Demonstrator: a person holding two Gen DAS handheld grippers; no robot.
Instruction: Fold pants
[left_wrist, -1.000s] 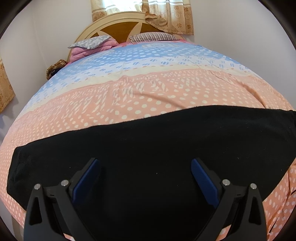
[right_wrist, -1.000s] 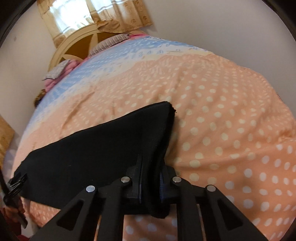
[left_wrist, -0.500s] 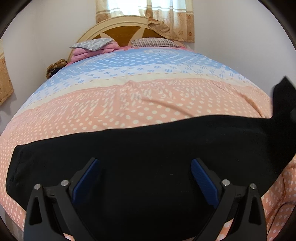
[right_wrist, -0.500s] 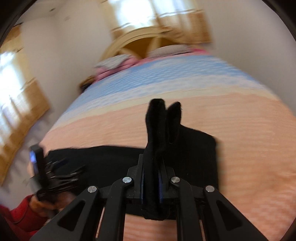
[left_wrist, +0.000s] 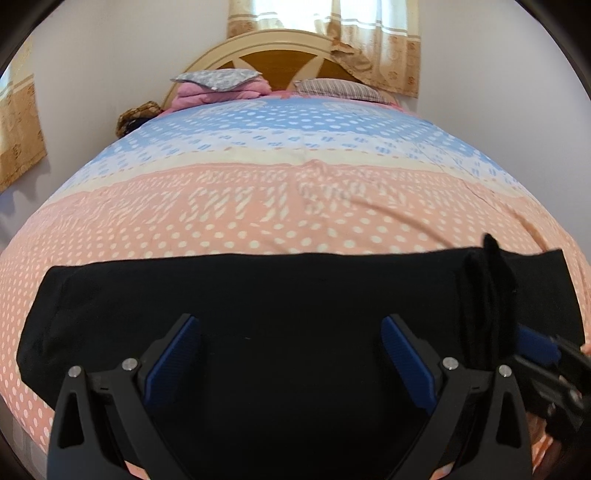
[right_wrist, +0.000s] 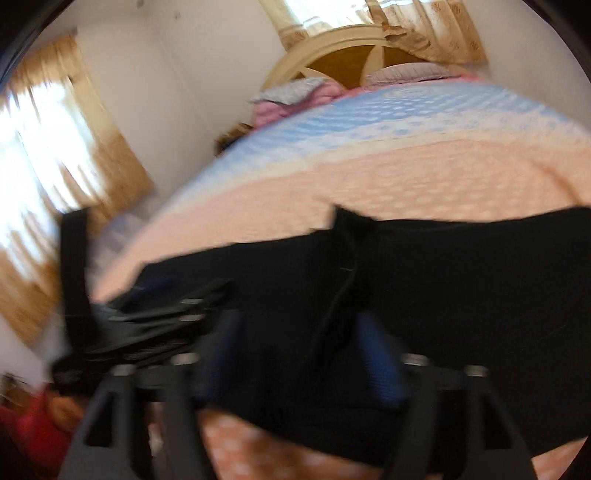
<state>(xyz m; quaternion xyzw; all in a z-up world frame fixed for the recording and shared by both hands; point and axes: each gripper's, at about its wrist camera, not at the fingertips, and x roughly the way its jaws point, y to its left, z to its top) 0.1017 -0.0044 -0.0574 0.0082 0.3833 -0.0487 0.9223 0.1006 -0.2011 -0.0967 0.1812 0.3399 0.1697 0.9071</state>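
The pants lie flat across the near end of the bed, long axis running left to right. The right gripper is laying a carried end onto the middle; its jaws are opening, bunched cloth between them. The left gripper hovers wide open, empty; next, smooth the fold.

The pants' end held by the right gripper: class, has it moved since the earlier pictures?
Yes. The pants' end has been carried leftward across the bedspread, now over the spread pants; the right gripper jaws are opening around it.
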